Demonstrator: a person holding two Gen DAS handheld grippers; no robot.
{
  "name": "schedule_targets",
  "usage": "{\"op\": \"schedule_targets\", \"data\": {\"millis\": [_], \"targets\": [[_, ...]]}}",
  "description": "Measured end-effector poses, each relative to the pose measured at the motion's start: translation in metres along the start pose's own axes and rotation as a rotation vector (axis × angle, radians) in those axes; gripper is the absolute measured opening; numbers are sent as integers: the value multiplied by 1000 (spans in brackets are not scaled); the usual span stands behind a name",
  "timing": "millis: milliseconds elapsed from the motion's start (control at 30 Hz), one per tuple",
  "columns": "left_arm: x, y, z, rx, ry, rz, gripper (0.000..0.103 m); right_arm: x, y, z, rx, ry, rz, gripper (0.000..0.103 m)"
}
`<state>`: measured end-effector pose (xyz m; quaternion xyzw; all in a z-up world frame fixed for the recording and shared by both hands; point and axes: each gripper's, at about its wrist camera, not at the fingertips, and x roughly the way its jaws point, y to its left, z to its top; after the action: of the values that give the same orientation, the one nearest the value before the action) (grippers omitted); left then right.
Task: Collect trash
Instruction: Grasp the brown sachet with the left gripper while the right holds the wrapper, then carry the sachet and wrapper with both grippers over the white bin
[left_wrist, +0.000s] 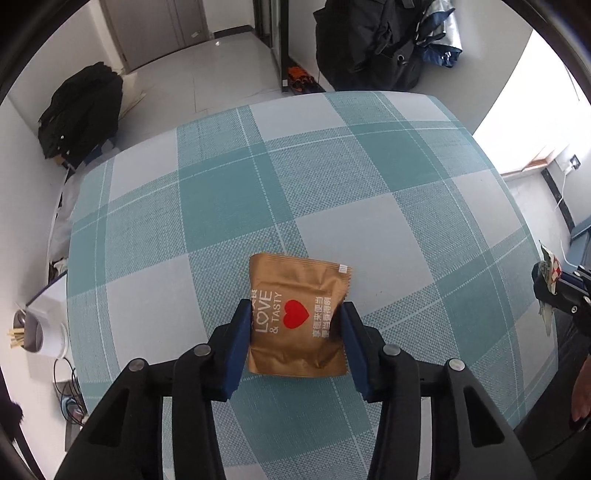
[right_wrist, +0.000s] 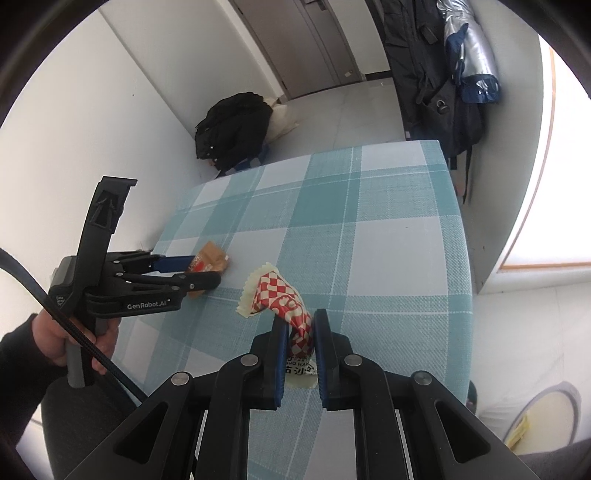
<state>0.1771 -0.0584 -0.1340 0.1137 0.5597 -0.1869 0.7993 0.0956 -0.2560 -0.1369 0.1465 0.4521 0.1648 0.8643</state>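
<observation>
A brown snack packet (left_wrist: 291, 280) with a red heart lies on the teal-and-white checked tablecloth (left_wrist: 332, 184). My left gripper (left_wrist: 293, 310) points steeply down over it, and its blue pads press against the packet's two side edges. The right wrist view shows the same left gripper (right_wrist: 207, 268) on the brown packet (right_wrist: 212, 254), held by a person's hand (right_wrist: 55, 336). My right gripper (right_wrist: 300, 321) is shut on a twisted red-and-white checkered wrapper (right_wrist: 273, 288), whose free end hangs out ahead just above the cloth. The right gripper (left_wrist: 546, 288) with the wrapper (left_wrist: 550, 262) shows at the left view's right edge.
A black jacket (right_wrist: 232, 129) lies heaped on the floor past the table's far left corner. Dark bags and coats (right_wrist: 436, 74) hang beyond the far edge. A cup with sticks (left_wrist: 40, 332) stands off the table's left side. A round container with a yellowish inside (right_wrist: 546, 417) sits on the floor at the right.
</observation>
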Motion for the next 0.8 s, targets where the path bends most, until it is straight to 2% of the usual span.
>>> {"op": "schedule_targets", "data": {"millis": [333, 800], "targets": [[-6, -2, -14, -40, 21, 72, 41, -5, -3, -2, 19, -13, -12, 13], [-73, -13, -20, -116, -200, 82, 41, -43, 17, -4, -13, -109, 10, 13]]}}
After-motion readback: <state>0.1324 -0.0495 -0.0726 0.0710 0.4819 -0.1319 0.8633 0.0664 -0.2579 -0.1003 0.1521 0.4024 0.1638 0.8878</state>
